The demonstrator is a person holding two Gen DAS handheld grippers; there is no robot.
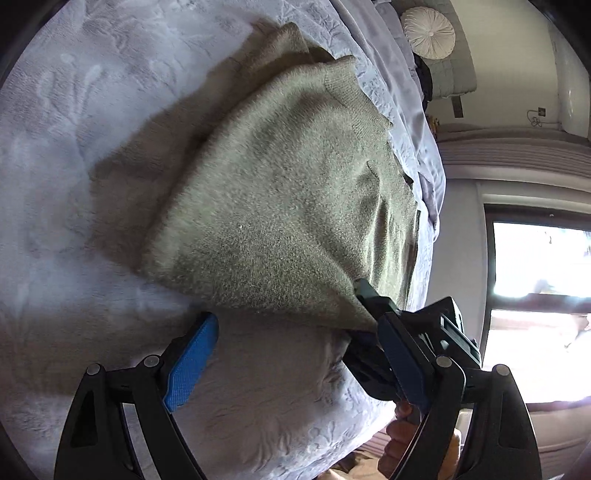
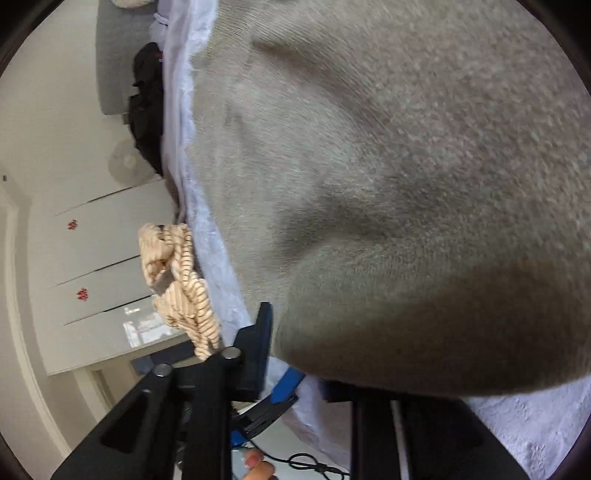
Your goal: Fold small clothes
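A grey-green knitted garment [image 1: 280, 206] lies on the pale lilac bedspread [image 1: 74, 184]. In the left wrist view my left gripper [image 1: 295, 354] is open, its blue pads [image 1: 190, 363] wide apart, with nothing between them. My right gripper [image 1: 369, 314] shows there at the right, shut on a lifted corner of the garment. In the right wrist view the garment [image 2: 388, 184] fills most of the frame and drapes over my right gripper, hiding its fingertips. A black finger [image 2: 255, 354] of the other gripper shows at lower left.
A striped beige cloth [image 2: 177, 280] hangs at the bed's edge. A white round cushion [image 1: 428, 33] and dark items [image 2: 147, 107] sit at the bed's far end. A bright window [image 1: 535, 295] and white cabinet doors [image 2: 92, 266] stand beyond the bed.
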